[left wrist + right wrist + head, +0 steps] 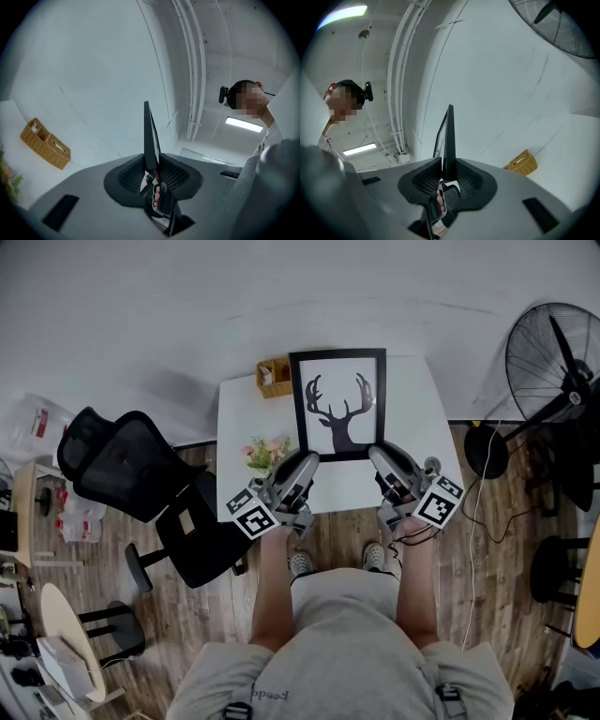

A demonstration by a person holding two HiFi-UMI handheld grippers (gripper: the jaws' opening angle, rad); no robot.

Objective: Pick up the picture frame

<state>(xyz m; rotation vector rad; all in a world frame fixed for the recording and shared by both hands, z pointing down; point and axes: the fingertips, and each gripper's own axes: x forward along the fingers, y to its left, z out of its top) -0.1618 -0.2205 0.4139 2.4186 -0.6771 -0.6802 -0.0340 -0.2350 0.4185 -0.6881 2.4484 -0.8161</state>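
Two sets of ribbed dark fingers (129, 176), left gripper (307, 459) and right gripper (377, 452), clamped on thin black rectangular frame (337, 404), over smooth white worktop (246, 418); woven basket (275, 377) nearby.

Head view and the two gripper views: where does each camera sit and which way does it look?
Head view: on the person's head, looking steeply down at the table, the picture frame, the left claw and right claw; forearms, torso, shoes show.
Left gripper view: on the left claw, looking along jaws clamped on the frame's edge toward the wall; the person's head shows right.
Right gripper view: on the right claw, likewise; head shows left.
Shared: all show the frame and wicker basket.
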